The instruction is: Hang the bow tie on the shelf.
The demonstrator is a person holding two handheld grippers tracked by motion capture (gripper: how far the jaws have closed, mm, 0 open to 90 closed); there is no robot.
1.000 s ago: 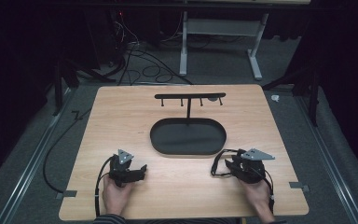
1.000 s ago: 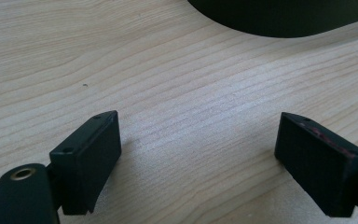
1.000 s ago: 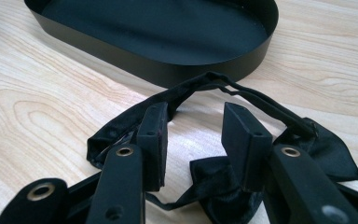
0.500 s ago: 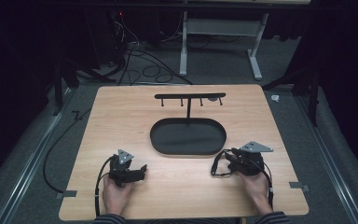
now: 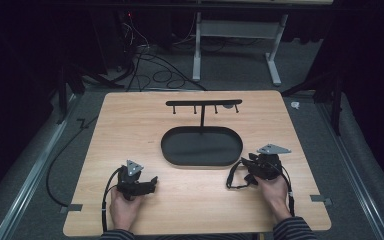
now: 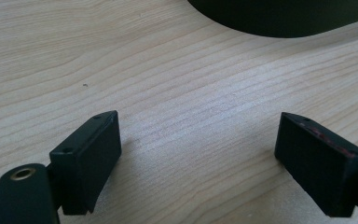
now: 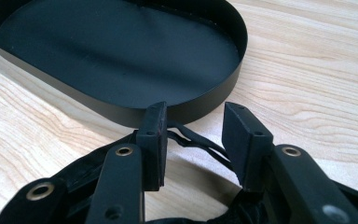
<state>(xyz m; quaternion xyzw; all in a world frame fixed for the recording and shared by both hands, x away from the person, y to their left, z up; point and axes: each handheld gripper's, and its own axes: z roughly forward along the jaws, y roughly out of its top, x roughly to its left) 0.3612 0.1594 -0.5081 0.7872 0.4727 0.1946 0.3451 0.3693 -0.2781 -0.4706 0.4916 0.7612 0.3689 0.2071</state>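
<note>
A black oval tray (image 5: 172,145) lies in the middle of the wooden table (image 5: 130,125), and a thin post rises from its far rim to a black bar with small hooks (image 5: 203,103). My left gripper (image 5: 152,182) rests at the near left, pointing right. In the left gripper view its jaws stand wide open (image 6: 198,154) over bare wood, the tray's edge (image 6: 284,18) ahead. My right gripper (image 5: 245,162) sits at the tray's near right end. Its jaws (image 7: 193,135) are apart, aimed at the tray wall (image 7: 98,109), with a black cable (image 7: 200,142) running loosely between them.
A cable loops on the wood beside each gripper (image 5: 232,181). Grey floor with tangled cables (image 5: 145,60) and a white desk frame (image 5: 230,35) lie beyond the far edge. Metal rails run along both sides of the table.
The right hand has carried its gripper a little left and away from the near edge, closer to the tray. The left gripper has stayed put.
</note>
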